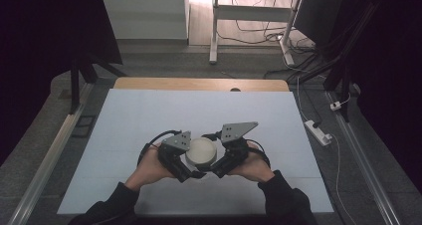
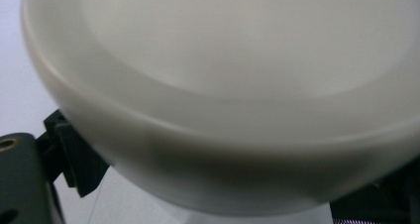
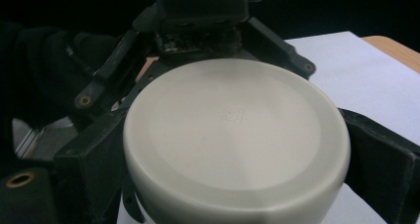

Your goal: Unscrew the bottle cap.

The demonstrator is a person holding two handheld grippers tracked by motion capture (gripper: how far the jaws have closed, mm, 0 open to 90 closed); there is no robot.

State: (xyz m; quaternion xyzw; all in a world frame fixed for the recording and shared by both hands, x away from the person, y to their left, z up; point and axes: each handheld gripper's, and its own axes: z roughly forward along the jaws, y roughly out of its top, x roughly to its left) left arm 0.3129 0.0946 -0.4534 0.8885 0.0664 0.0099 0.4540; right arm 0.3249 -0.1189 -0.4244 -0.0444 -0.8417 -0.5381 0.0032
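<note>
Between the jaws: a white round jar [image 1: 201, 152], its lid [image 3: 233, 120] up.
Right gripper [image 1: 217, 169]: jaws pinching the lid's sides.
Left gripper [image 1: 190, 171]: facing it across the jar, jaws either side lower down; whether they press, I cannot tell.
Below: jar near the white table [image 1: 149, 115].
Progress: likely early; lid on, opening left.
Writing: none readable; faint mark at lid centre.

Both forearms come in low over the near edge, sleeves dark, angled inward toward each other. The left gripper [image 1: 185, 161] and the right gripper [image 1: 222, 158] face one another at close quarters, each with its jaws spread wide and pressed against opposite flanks of the same round piece.
</note>
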